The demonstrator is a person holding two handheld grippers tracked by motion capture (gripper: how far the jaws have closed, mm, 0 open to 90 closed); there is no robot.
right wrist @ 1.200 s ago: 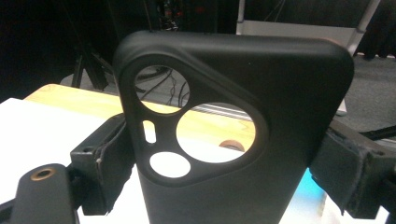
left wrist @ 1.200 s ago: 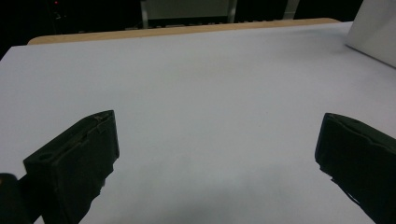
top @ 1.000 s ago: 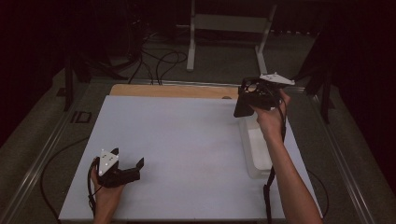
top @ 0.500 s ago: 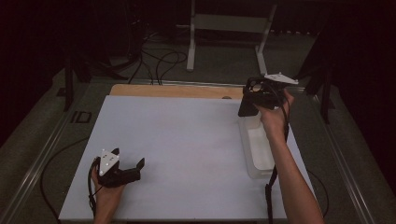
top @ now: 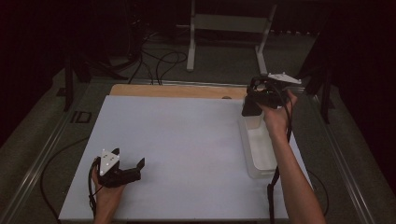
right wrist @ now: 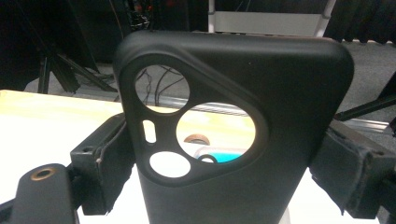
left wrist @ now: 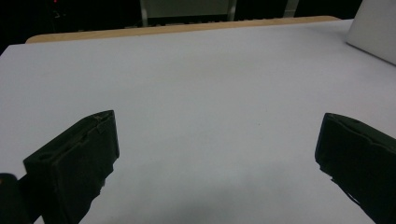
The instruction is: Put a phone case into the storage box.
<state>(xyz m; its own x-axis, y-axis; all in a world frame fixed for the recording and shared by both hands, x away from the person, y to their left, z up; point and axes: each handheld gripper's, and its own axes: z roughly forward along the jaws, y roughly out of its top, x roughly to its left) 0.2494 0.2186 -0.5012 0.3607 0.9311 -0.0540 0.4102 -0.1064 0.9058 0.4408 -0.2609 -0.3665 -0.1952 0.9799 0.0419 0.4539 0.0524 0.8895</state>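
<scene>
A black phone case [right wrist: 280, 116] with round camera cutouts stands upright between the jaws of my right gripper [right wrist: 229, 163], which is shut on its two sides. From above, that right gripper [top: 254, 105] holds the phone case [top: 250, 108] over the far end of a translucent plastic bin [top: 259, 144] at the table's right side. My left gripper [top: 128, 157] rests low at the near left of the white table [top: 187, 140]. In its own view the left gripper [left wrist: 217, 135] is open, with bare table between the jaws.
Through the case's cutout a teal object [right wrist: 219, 156] and a brown round grommet [right wrist: 197, 139] show. A wooden strip [top: 177, 91] edges the table's far side. Cables [top: 159, 60] and a white stand [top: 229, 23] lie on the floor beyond. The bin's wall [left wrist: 373, 28] shows at far right.
My right gripper has shifted slightly to the right with the phone case, staying over the bin's far end. The left gripper has not moved.
</scene>
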